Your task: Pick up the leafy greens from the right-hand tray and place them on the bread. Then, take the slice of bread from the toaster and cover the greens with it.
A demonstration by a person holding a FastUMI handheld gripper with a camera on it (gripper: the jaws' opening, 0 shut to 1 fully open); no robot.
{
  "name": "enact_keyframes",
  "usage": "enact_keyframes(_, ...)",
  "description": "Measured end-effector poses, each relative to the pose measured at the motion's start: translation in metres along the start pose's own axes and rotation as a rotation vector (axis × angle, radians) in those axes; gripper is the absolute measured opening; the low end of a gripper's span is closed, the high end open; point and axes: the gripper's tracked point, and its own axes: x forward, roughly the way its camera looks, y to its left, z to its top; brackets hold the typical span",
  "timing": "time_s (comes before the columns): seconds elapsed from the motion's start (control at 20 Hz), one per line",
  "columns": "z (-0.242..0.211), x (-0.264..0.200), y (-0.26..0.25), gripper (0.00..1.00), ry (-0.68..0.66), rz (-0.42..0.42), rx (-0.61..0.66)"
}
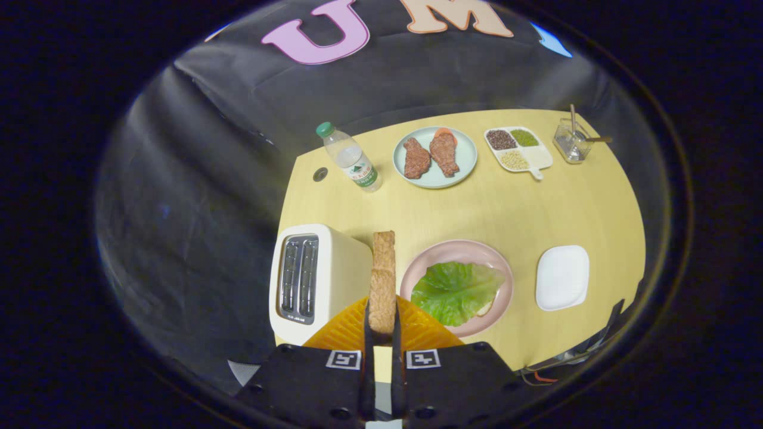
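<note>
my gripper [381,325]: clamps bread slice [382,280] edge-up
toaster [313,280]: desk's [506,208] left edge
greens [456,291]: on plate [503,265], right of slice

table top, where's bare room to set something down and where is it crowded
The table is bare across its middle, between the plate of meat and the pink plate with the greens. The white tray is empty too. It is crowded by the toaster, where the claw grips the bread slice.
</note>
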Motion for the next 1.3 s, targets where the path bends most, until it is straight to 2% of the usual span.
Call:
enact_keyframes(0.15,-0.007,0.021,-0.019,0.14,-0.018,0.095,0.059)
enact_keyframes(0.4,-0.039,0.056,-0.066,0.13,0.008,0.13,0.125)
enact_keyframes(0.6,-0.045,0.069,-0.079,0.13,0.002,0.22,0.188)
enact_keyframes(0.9,-0.051,0.077,-0.112,0.14,-0.023,0.247,0.222)
enact_keyframes(1.3,-0.066,0.085,-0.127,0.24,-0.002,0.23,0.199)
